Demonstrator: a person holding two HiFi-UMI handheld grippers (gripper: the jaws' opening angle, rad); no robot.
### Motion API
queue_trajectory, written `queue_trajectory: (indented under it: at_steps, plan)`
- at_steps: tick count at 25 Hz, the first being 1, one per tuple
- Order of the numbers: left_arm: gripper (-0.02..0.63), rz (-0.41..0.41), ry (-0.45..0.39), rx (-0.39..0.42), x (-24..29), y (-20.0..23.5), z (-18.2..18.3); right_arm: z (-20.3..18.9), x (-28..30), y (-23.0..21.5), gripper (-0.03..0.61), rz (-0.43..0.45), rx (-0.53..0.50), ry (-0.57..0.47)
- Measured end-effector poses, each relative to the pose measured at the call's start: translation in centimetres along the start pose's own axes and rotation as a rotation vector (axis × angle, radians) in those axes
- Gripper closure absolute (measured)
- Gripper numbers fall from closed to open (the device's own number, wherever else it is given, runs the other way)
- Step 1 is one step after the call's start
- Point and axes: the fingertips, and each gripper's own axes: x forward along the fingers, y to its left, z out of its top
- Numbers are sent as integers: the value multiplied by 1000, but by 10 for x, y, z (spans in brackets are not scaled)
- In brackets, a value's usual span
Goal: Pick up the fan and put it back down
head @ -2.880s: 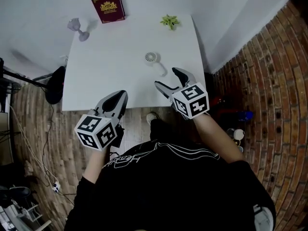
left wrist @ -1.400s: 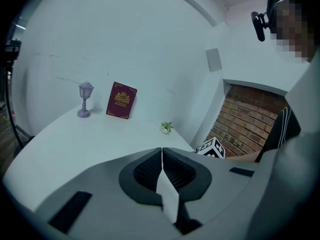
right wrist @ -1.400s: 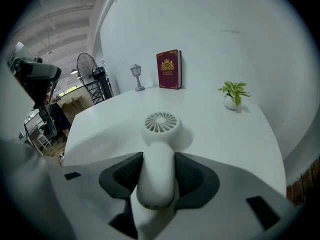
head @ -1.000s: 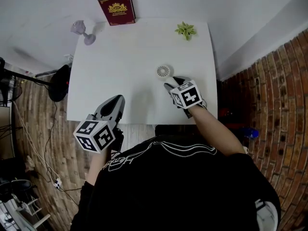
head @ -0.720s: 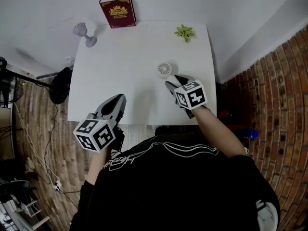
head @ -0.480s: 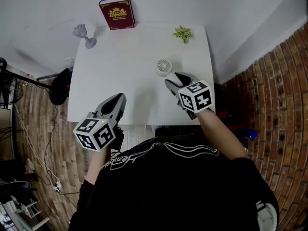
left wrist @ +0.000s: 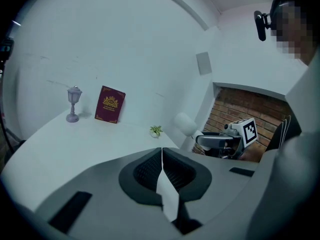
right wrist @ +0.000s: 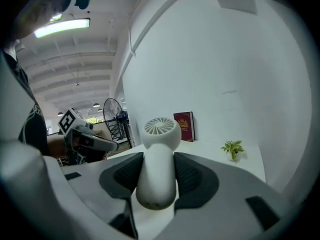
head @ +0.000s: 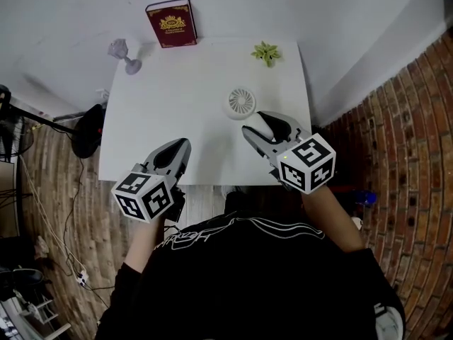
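1. The right gripper [right wrist: 158,156] pinches the fan [right wrist: 161,129] by its white handle. One of the fingers [right wrist: 125,176] presses on each side of the handle.
2. The fan's round head sticks out past the fingertips, with its slotted face turned up.
3. In the left gripper view, the fan is up in the air, off the table [head: 184,83], near the table's right edge.
4. From the head view, the fan head sits over the right part of the table, just past the right gripper's tips.
5. The left gripper [head: 181,146] is over the near edge of the table, on the left side. Its fingers [left wrist: 145,171] are pressed together with nothing between them.
6. The two grippers are well apart from each other.
7. A dark red book [head: 172,23] stands up against the white wall at the back of the table.
8. A little purple lamp [head: 122,52] stands at the back left corner, near the book.
9. A small green plant [head: 266,52] stands at the back right, near the far edge.
10. A brick wall [head: 396,119] is on the right of the table, and a wooden floor [head: 49,183] is on the left.
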Motion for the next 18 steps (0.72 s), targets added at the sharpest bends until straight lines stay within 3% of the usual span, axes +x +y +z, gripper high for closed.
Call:
queue_trajectory:
  at_steps: [18]
  plan:
    - [580, -68, 36, 16, 0, -35, -28, 2, -57, 31, 387, -8, -3, -76]
